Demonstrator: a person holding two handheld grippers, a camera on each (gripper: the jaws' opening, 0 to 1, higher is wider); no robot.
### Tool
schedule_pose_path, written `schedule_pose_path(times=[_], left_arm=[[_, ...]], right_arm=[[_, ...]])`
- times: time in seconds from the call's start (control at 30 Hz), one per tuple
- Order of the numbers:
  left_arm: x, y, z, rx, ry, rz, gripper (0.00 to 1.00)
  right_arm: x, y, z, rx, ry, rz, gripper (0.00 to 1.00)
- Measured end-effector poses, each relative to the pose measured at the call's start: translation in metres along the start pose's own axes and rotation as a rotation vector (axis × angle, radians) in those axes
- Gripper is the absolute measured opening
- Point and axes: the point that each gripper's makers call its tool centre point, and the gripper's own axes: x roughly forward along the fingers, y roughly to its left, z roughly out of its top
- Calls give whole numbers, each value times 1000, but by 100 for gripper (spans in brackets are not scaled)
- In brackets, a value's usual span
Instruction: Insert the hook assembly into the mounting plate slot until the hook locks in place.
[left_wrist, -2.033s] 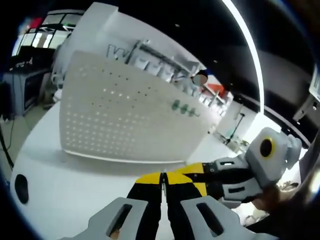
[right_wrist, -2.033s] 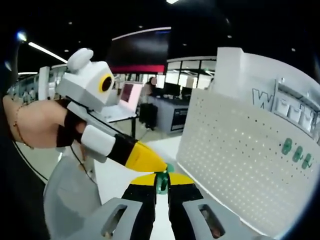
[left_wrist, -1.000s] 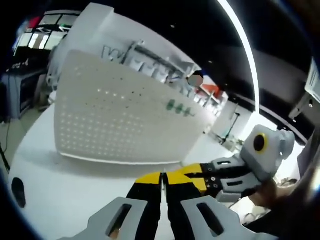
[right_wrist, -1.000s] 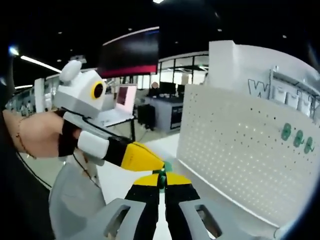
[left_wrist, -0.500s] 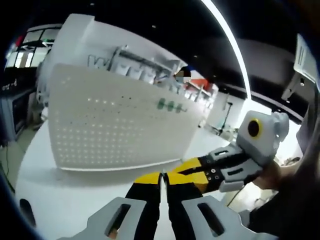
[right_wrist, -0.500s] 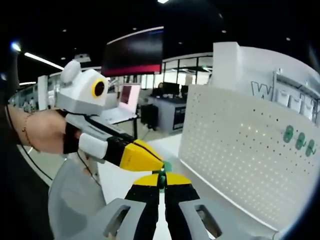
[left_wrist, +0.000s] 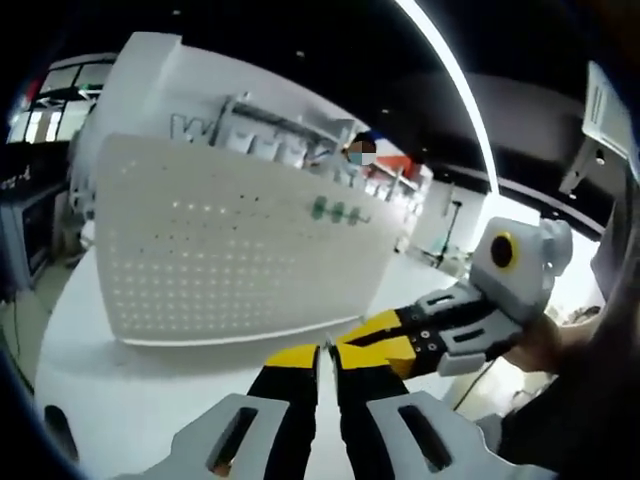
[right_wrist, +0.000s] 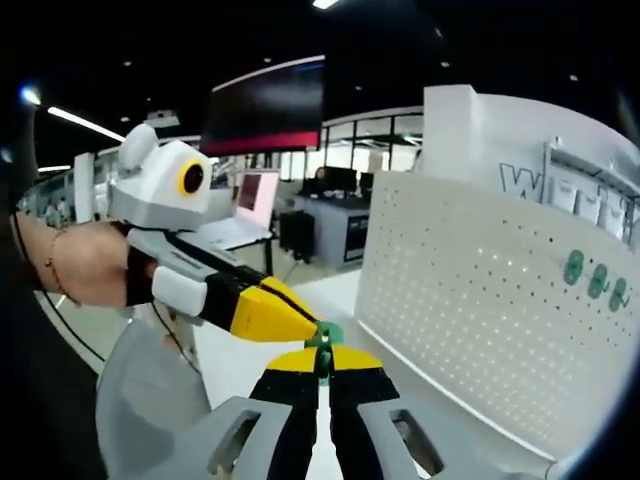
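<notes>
A white pegboard mounting plate (left_wrist: 230, 250) stands upright on the white table, with three green hooks (left_wrist: 338, 211) in a row near its upper right. The plate (right_wrist: 480, 320) and the hooks (right_wrist: 595, 275) lie right of my right gripper. My right gripper (right_wrist: 322, 360) is shut on a small green hook piece (right_wrist: 327, 335) that sticks up between its yellow tips. My left gripper (right_wrist: 300, 325) comes in from the left, held by a hand, its yellow tips shut and meeting that green piece. In the left gripper view my left gripper (left_wrist: 322, 352) is shut, and the right gripper (left_wrist: 385, 338) reaches its tips from the right.
The white round table (left_wrist: 110, 390) carries the plate, with a dark hole (left_wrist: 55, 432) near its left edge. A tall white sign panel (right_wrist: 500, 130) stands behind the plate. Desks and screens (right_wrist: 330, 215) fill the hall beyond. A person's arm (left_wrist: 590, 400) is at the right.
Both views have drifted a little with the hands. The two grippers stay tip to tip in front of the plate, with the green piece still held.
</notes>
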Motion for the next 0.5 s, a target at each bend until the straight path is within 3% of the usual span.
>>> schedule_pose_path(times=[0.2,0.33,0.5], left_arm=[[-2,-1,0,-5,-2,-3,22],[-1,-4,1,-7,-7,-8,38],[0,-9,1,32,2,-26,50]], right_arm=[[-3,-6,0,-14,-7,-18,0],[-5,-9,-1,-8,-7,-25,0],[-9,-15,-4,13,-10,-36,0]])
